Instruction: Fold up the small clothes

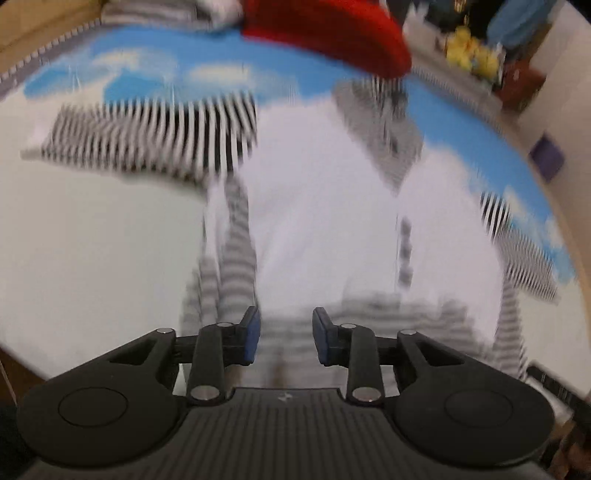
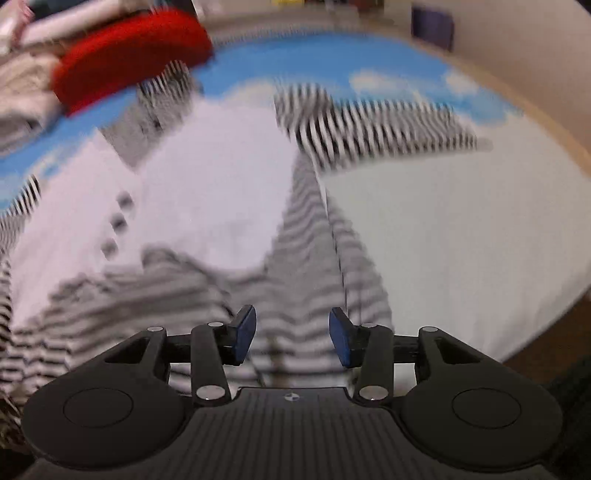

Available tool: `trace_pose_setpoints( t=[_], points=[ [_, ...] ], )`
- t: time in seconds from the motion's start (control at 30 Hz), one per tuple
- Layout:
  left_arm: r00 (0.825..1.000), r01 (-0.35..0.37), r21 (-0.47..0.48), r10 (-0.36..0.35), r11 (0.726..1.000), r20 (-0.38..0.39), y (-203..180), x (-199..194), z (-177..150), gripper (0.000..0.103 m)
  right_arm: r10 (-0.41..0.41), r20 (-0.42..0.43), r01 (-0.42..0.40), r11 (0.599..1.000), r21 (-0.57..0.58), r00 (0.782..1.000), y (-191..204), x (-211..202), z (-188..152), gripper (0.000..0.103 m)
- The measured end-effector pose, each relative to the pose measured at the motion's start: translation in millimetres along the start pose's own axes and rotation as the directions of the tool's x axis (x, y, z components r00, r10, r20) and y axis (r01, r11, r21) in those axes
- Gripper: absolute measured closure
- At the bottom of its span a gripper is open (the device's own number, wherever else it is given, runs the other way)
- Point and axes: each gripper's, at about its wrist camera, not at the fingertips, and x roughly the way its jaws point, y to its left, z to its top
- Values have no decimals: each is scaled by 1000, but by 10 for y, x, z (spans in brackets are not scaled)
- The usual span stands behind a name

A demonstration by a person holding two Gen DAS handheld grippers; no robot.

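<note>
Striped + white fabric fills both views: one small top (image 1: 325,206) lies spread on the bed sheet (image 1: 92,240), white body panel in the middle, grey-striped parts toward the grippers, black-and-white striped sleeves out to each side. Everything is motion-blurred, so edges and creases are hard to read.

Progress, as a judgement: early. Top looks mostly laid out flat, sleeves not tucked in, no clear fold across the body. Near hem area looks a bit rucked in the right wrist view, maybe the start of a fold, can't tell thru the blur. Left to do: sleeves in, body folded over, then put it away. At the far edge sits a red item (image 1: 325,33) next to a pale pile (image 2: 22,85), probably other clothes, folded or waiting, can't say which.

Left gripper (image 1: 286,338): jaws partly spread, clear gap btwn the blue pads (image 1: 253,334). Striped cloth shows thru the gap, but it lies below, not pinched; nothing held. Whether the tips brush the fabric, can't tell.

Right gripper (image 2: 291,338): jaws spread a bit wider than the left, pads (image 2: 245,332) apart w/ striped hem visible btwn them. No cloth is bunched or drawn up into the jaws, so it reads as empty, poised over the near striped edge of the top.

Both point down at the near end of the garment, one toward each side of it.
</note>
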Motion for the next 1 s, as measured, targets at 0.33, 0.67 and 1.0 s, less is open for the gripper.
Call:
trace_pose_setpoints(
  t=[0.33, 0.67, 1.0],
  points=[
    [973, -102, -47, 109, 994, 202, 1155, 122, 1785, 67, 227, 261, -206, 973, -108, 938, 349, -428, 1539, 53],
    [974, -194, -409, 225, 892, 29, 2730, 869, 1746, 71, 292, 230, -233, 939, -253, 928, 765, 492, 2079, 81],
    [974, -186, -659, 224, 728, -28, 3487, 1199, 1711, 67, 341, 38, -328, 925, -194, 939, 910, 966, 2168, 81]
  ],
)
